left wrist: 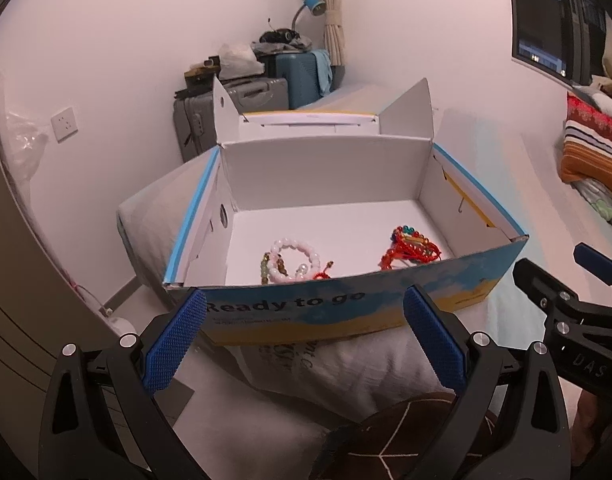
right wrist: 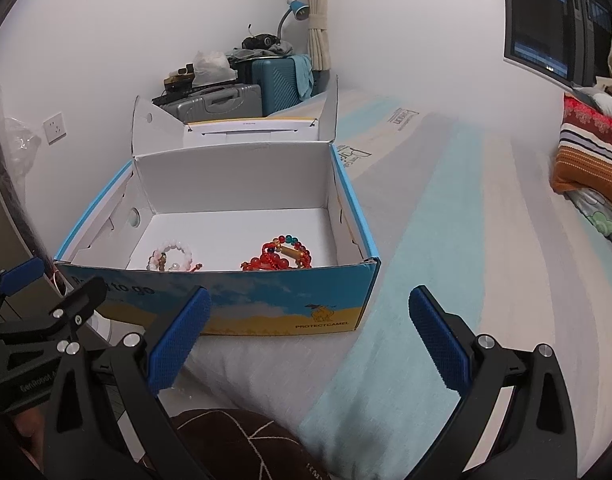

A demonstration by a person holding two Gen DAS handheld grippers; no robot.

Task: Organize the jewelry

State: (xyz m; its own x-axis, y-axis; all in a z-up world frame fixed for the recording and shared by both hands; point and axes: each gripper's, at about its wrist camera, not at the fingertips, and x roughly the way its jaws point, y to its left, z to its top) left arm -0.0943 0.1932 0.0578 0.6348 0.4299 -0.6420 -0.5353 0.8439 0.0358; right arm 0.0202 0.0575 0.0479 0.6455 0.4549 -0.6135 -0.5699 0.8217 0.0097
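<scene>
an open cardboard box sits on a bed, lid flap upright at the far side, its near wall between both grippers and the jewelry. pink bead bracelet lies inside left, red beaded string right. left gripper and right gripper hover spread, empty. suitcases stand behind.

The blue-and-yellow printed cardboard box stands open-topped just ahead of the left hand-held gripper, its front wall barring a level approach. Beyond that wall, bare white floor lies between the pink bead bracelet and the red beaded cord bracelet. The upright white lid flap closes the far side.
</scene>
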